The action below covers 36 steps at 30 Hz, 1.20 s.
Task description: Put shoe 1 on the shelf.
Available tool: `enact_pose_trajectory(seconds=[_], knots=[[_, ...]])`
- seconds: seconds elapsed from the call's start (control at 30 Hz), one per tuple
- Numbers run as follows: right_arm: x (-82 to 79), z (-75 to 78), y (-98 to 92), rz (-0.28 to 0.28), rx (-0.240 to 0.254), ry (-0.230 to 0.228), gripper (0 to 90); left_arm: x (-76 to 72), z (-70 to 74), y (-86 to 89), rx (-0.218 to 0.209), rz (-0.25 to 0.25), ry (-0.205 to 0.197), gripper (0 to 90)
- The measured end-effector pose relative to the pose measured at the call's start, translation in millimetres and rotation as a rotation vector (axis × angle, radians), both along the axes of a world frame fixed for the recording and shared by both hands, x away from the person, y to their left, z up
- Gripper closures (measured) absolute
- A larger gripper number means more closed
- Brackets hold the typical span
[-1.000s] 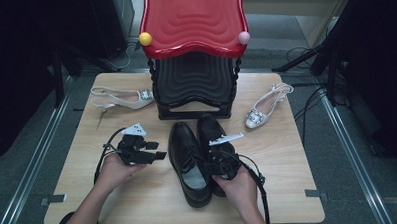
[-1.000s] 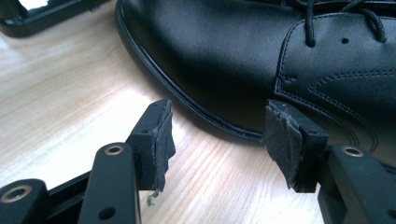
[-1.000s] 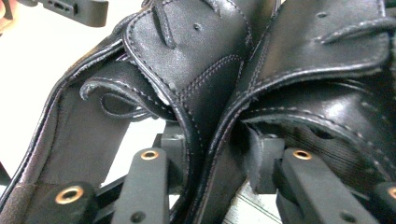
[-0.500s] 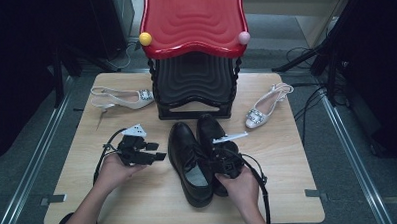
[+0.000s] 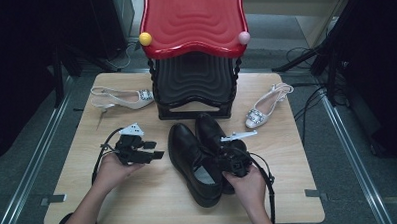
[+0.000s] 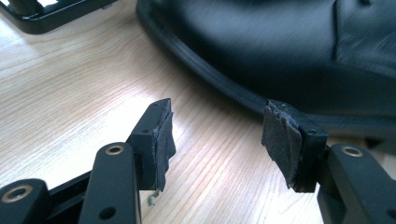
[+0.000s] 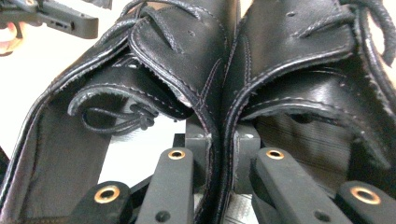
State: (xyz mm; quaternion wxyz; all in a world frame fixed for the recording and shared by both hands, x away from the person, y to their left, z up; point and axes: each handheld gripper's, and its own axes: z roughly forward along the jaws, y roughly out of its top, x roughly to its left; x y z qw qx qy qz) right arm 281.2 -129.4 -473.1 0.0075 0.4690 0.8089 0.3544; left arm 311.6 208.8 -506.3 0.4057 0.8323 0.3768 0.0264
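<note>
Two black leather lace-up shoes (image 5: 188,152) (image 5: 209,129) lie side by side at the table's middle. My right gripper (image 5: 222,153) reaches in from their heel end, one jaw inside each shoe. In the right gripper view its jaws (image 7: 219,140) have just been closing and now pinch the left shoe's (image 7: 154,51) and the right shoe's (image 7: 299,46) adjoining side walls together. My left gripper (image 5: 155,149) rests open on the wood just left of the shoes. Bare table lies between its pads (image 6: 217,135), with the black shoe's (image 6: 261,42) sole edge just beyond.
A black shoe rack with a red wavy top (image 5: 193,27) stands at the table's back; its base (image 6: 46,18) shows in the left gripper view. A white slingback heel (image 5: 121,98) lies back left, another (image 5: 266,107) back right. Bare wood (image 5: 139,194) runs along the front edge.
The right gripper has edged a little to the right over the shoes' heel end. The left gripper and hand have kept still.
</note>
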Motion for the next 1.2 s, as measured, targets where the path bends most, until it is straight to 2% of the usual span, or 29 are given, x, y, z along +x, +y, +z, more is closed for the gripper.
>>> enact_pose_trajectory(seconds=[0.23,0.5,0.67,0.8,0.9,1.03,1.2], knots=[[2.6,7.8,-20.1,-0.015,0.103,0.016,82.9,1.1,-0.8,2.1,0.0,0.008,-0.004,42.1],[-5.5,24.3,-35.2,0.004,0.185,0.008,82.8,1.1,-0.6,3.9,-0.005,0.016,-0.005,41.8],[-14.8,39.5,-37.3,0.022,0.19,-0.022,82.7,1.9,-0.8,5.0,0.0,0.018,-0.002,41.8],[-19.5,51.7,-39.2,0.029,0.213,-0.046,82.7,1.8,-1.0,4.9,-0.002,0.015,0.0,41.7],[-21.3,60.4,-38.4,0.03,0.221,-0.071,82.7,1.2,-2.0,3.4,-0.014,-0.016,-0.006,41.4],[-16.7,71.9,-34.5,0.023,0.208,-0.097,82.7,1.7,-3.3,3.6,-0.017,-0.031,0.001,41.0],[-0.7,83.7,-28.9,-0.008,0.208,-0.132,82.7,5.5,-4.0,3.6,-0.034,-0.029,0.01,40.7]])
